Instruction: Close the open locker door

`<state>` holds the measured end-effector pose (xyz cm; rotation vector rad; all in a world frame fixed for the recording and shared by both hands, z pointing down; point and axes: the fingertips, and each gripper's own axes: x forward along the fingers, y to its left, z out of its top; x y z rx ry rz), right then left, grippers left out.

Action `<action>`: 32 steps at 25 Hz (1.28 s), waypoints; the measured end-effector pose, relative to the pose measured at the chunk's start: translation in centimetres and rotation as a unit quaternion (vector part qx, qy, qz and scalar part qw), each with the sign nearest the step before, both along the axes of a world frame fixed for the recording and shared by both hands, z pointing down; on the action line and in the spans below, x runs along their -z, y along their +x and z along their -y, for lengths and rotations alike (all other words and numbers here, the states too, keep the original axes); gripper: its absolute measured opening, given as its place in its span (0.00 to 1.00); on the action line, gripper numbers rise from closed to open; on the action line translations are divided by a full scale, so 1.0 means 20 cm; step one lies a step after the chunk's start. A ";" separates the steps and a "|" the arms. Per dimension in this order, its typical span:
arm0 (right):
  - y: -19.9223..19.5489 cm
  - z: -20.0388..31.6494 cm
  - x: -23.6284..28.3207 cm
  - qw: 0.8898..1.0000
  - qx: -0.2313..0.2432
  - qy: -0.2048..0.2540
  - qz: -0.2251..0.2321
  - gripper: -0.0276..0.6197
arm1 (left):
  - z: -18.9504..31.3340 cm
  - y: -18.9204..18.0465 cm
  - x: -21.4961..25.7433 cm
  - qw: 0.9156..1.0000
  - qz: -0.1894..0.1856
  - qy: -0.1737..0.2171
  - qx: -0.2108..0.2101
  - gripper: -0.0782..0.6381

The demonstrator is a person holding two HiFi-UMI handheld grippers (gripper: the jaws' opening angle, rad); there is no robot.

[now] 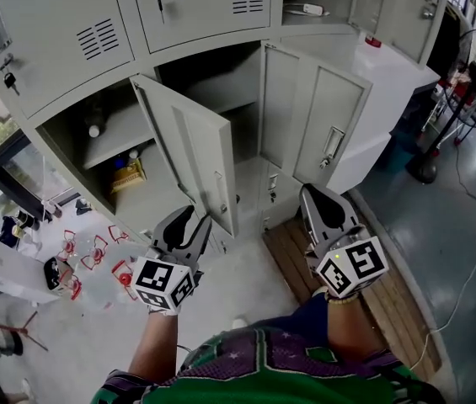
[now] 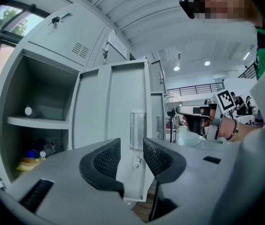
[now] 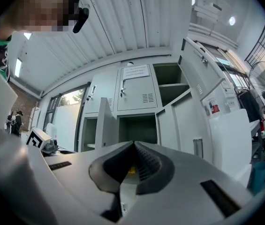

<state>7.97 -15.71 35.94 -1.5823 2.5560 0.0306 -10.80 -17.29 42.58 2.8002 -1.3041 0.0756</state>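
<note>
Just beyond the left gripper (image 2: 131,149), jaws parted, stands the locker door (image 2: 109,107), untouched.

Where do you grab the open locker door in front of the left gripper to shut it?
Take the open door by its thin free edge, beside the latch, farthest from the hinges. Come straight in with the left gripper, jaws apart, straddling that edge.

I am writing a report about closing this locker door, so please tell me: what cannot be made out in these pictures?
Left gripper view: the open door is partly hidden at its lower part behind the left gripper.
Head view: the items in the left locker are too small to identify.
Right gripper view: the print on the paper notice is too small to read.
Head view: the middle locker is too dark inside.
</note>
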 end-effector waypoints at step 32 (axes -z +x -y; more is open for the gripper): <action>0.04 0.03 -0.09 0.999 -0.014 -0.022 -0.025 0.05 | 0.14 0.14 -0.20 0.999 -0.003 -0.037 -0.014 0.28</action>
